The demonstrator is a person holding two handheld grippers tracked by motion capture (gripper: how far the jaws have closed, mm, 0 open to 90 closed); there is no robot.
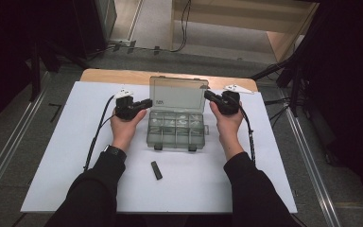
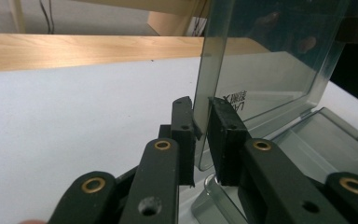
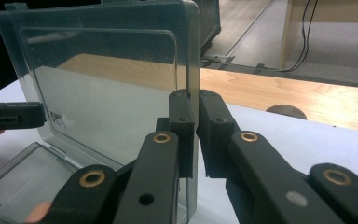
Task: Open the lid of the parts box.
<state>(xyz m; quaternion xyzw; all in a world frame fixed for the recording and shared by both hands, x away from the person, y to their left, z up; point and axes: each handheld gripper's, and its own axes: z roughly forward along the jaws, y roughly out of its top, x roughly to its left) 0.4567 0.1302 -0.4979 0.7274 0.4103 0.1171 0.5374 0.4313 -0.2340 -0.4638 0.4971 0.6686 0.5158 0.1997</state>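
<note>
Now left gripper (image 2: 201,126), right gripper (image 3: 196,130) each clamp upright lid (image 1: 178,93) edge.

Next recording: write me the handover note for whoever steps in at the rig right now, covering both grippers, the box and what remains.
Left gripper: jaws around the left edge of the upright lid; whether the pads press on it is hard to tell.
Right gripper: shut on the lid's right edge.
Organizer box: mid-table on the white sheet, lid raised upright, latches toward the person, compartments exposed.
Small black bar: lies loose in front of the box, untouched.
Done: box unlatched and lid raised.
Left: probably settle the lid fully open or shut, then release; the direction isn't clear from here.
</note>
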